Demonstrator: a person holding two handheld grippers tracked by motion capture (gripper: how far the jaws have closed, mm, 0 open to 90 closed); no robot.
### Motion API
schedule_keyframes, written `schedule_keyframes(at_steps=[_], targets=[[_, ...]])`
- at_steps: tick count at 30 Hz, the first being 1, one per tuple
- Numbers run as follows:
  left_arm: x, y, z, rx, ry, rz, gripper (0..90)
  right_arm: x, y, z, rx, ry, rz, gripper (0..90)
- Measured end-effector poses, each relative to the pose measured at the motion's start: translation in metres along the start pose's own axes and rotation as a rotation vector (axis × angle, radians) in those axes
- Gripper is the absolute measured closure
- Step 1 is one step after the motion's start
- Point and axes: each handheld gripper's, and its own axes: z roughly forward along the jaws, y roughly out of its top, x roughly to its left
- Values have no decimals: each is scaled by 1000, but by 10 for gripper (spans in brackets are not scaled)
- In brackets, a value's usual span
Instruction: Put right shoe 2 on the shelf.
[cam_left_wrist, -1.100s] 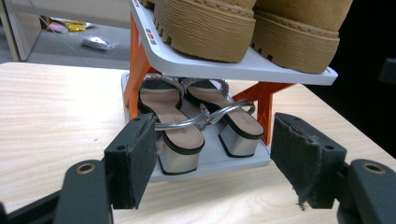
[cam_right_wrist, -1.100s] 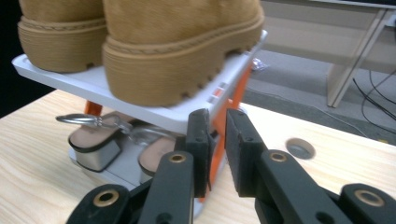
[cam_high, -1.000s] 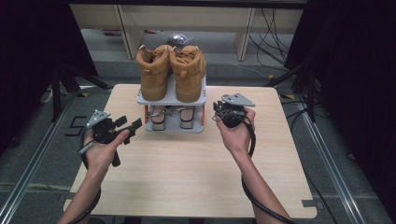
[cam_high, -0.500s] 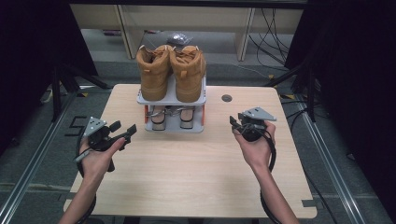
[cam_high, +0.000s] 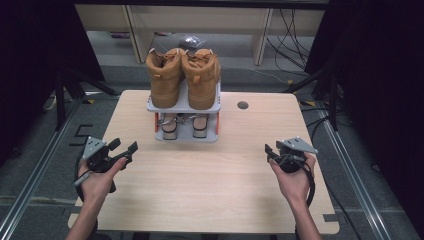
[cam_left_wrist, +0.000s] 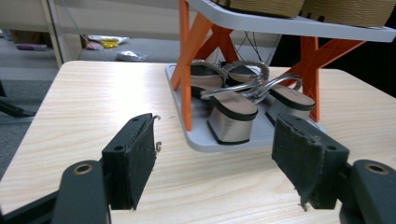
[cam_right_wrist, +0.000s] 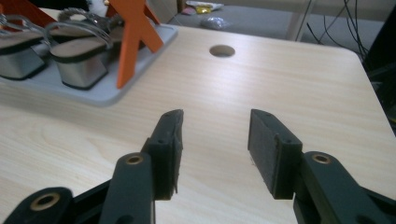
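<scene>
Boots (cam_high: 182, 77) sit on top of the rack (cam_high: 216, 107) at the far middle of the desk (cam_high: 210, 185), sandals (cam_left_wrist: 232, 105) below; stowing looks done. My left gripper (cam_high: 120, 152) hangs wide and empty. Right gripper (cam_high: 270, 152) has pulled back from the rack to near right, fingers just opening, nothing between.

No legible text — no labels.

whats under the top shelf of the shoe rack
A pair of heeled sandals with silver straps sits on the lower shelf, between the orange legs. The shelf above hides their toes in the high view.
</scene>
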Motion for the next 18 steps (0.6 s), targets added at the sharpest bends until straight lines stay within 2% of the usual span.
schedule_keyframes(at_steps=[1, 2, 3, 4, 5, 6, 8, 9, 10, 11, 12, 14, 15, 16, 17, 18], targets=[[1, -3, -1, 3, 5, 2, 296, 2, -3, -2, 19, -9, 39, 548], [1, -6, -1, 6, 5, 0, 295, -1, -7, -1, 11, -18, 33, 547], [2, -9, -1, 9, 6, 1, 294, -6, -12, 0, 10, -2, 8, 545], [3, -12, -1, 14, 7, 1, 294, -7, -16, -1, 18, -19, 15, 544], [4, -15, -1, 14, 9, -2, 293, -8, -20, 0, 12, -16, 16, 541], [5, -18, -2, 14, 12, -3, 293, -6, -25, 1, 16, -39, 46, 538], [6, -21, -2, 13, 15, -2, 292, -6, -32, 0, 31, -29, 73, 534], [7, -23, -1, 6, 18, 3, 292, -7, -35, 1, 20, -24, 65, 533], [6, -24, -2, 8, 23, 3, 293, -7, -41, 0, 36, -29, 72, 531], [7, -25, -2, 6, 24, 7, 292, -7, -44, 1, 30, -20, 87, 529], [6, -26, -2, 3, 25, 8, 292, -8, -46, 0, 51, -32, 82, 526], [6, -28, -1, -7, 25, 7, 292, -12, -52, 4, 19, -17, 53, 522], [6, -29, -1, -7, 23, 9, 292, -9, -55, 4, 13, -33, 78, 520], [6, -31, -1, -14, 22, 4, 292, -11, -55, 3, 35, -36, 48, 518], [6, -33, -1, -20, 23, 1, 292, -8, -55, 2, 38, -27, 75, 509], [6, -34, -1, -22, 23, 1, 292, -6, -56, 3, 14, -23, 89, 504]])
